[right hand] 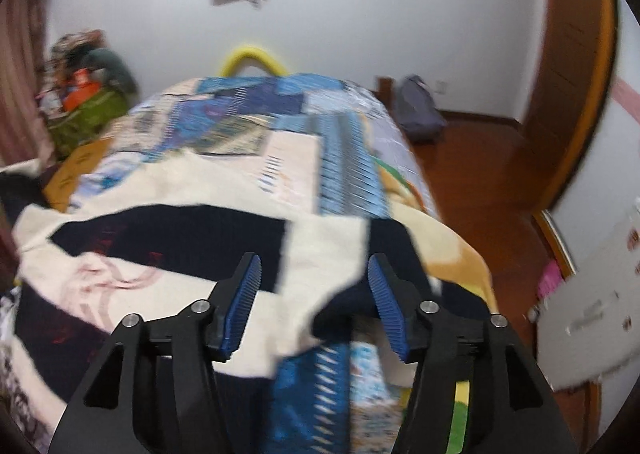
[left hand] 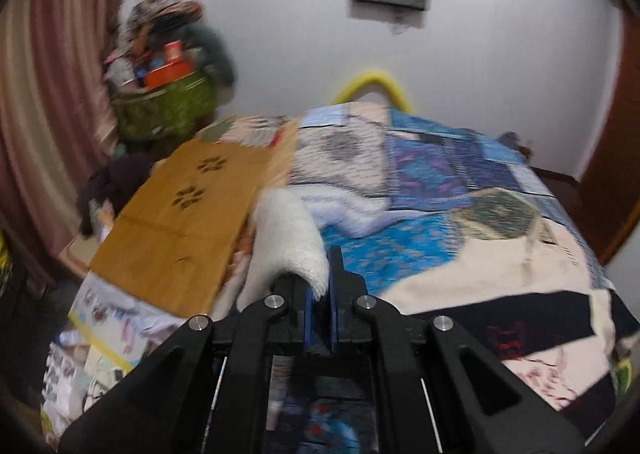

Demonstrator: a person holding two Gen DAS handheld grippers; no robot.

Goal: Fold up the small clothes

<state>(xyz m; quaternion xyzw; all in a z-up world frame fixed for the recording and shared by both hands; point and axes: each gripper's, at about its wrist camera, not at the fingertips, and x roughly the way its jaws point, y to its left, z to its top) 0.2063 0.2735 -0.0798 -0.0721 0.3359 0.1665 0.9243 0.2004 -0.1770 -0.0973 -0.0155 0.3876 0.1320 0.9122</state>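
Note:
My left gripper (left hand: pixel 320 286) is shut on a white knitted garment (left hand: pixel 288 242) that drapes up and to the left from its blue pads, above the patterned bed cover (left hand: pixel 420 182). A cream and navy blanket-like cloth (left hand: pixel 500 286) lies on the near part of the bed and also shows in the right wrist view (right hand: pixel 192 230). My right gripper (right hand: pixel 314 302) is open and empty, hovering over the near edge of that cream and navy cloth. Both views are blurred.
A brown cardboard sheet (left hand: pixel 188 214) lies on the bed's left side. A green basket (left hand: pixel 168 110) piled with things stands by the striped curtain. A grey backpack (right hand: pixel 420 110) sits on the wooden floor to the bed's right. A yellow bed rail (right hand: pixel 252 58) is at the far end.

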